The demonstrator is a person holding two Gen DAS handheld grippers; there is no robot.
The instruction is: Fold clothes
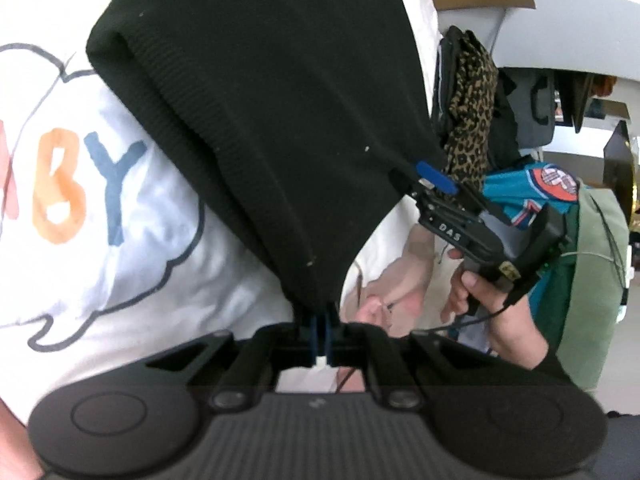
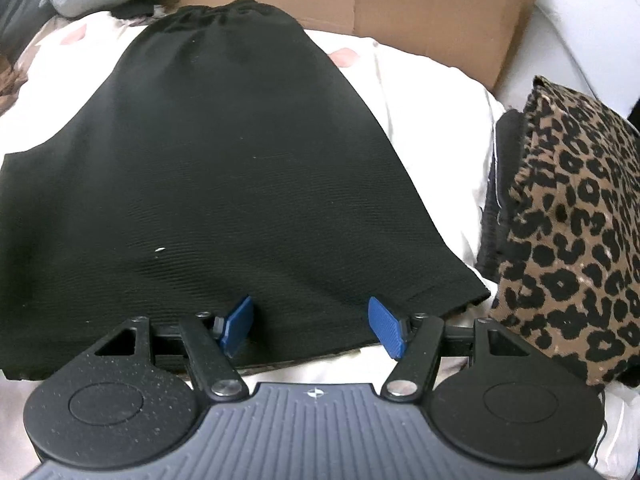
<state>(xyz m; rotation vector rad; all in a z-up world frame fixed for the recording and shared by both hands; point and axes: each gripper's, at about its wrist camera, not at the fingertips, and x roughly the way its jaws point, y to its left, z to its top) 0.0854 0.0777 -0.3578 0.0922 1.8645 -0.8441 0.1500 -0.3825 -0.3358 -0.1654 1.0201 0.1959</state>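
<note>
A black ribbed garment (image 2: pixel 224 168) lies spread on white bedding (image 2: pixel 432 120), its gathered waistband at the far end near a sheet of cardboard (image 2: pixel 420 4). Its near hem runs across the foreground, with the right corner of the hem ending just beside a folded leopard-print cloth (image 2: pixel 568 232) that sits to the right.

The right gripper (image 2: pixel 316 328) hangs over the near hem with its jaws spread wide; the two blue pads (image 2: pixel 384 328) stand apart above the fabric and grasp nothing.

In the left wrist view the left gripper (image 1: pixel 322 330) is clenched on a corner of the black garment: the blue pads are pressed together and the cloth rises from them in a taut peak. Behind the cloth lies white fabric with coloured letters (image 1: pixel 80 184) inside a cloud outline. To the right in that view, a hand (image 1: pixel 492 300) holds the handle of the right gripper, whose blue pad (image 1: pixel 434 176) sits at the garment's other edge. Beyond it hang a teal printed item (image 1: pixel 532 196) and a green one (image 1: pixel 592 264).
</note>
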